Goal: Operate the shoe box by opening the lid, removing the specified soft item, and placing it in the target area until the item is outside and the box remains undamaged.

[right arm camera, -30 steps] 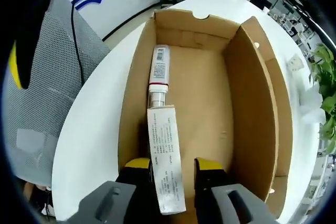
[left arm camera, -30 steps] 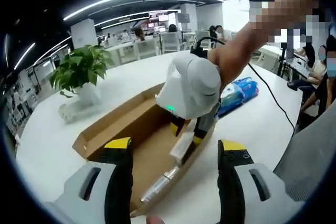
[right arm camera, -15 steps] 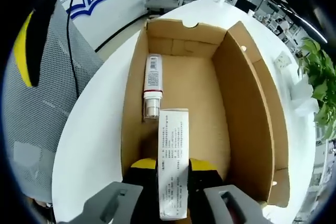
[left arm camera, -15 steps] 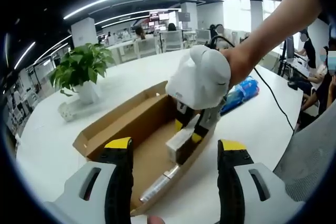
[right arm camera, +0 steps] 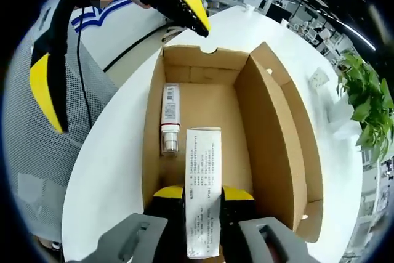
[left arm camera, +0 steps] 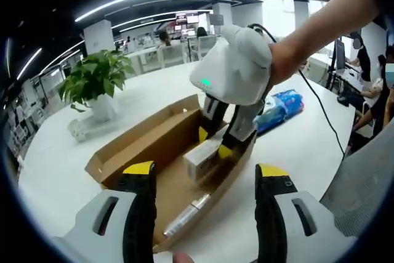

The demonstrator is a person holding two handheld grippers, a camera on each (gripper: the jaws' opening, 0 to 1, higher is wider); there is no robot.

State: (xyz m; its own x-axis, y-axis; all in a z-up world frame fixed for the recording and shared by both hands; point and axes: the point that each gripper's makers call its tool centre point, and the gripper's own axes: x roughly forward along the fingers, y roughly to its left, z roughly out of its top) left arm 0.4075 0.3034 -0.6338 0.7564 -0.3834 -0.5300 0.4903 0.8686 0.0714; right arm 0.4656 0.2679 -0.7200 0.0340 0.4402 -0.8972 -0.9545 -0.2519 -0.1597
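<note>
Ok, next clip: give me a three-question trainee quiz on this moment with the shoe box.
1. True or false: the right gripper is shut on the small white carton.
2. What lies on the floor of the shoe box beyond the carton? A) a tube B) a shoe C) a cup
3. Fill in: the left gripper hovers near the box end with its jaws ____.

Key
1. True: the carton sits clamped between its yellow-tipped jaws, above the box floor.
2. A: the tube lies lengthwise along one side wall.
3. Open, holding nothing.
</note>
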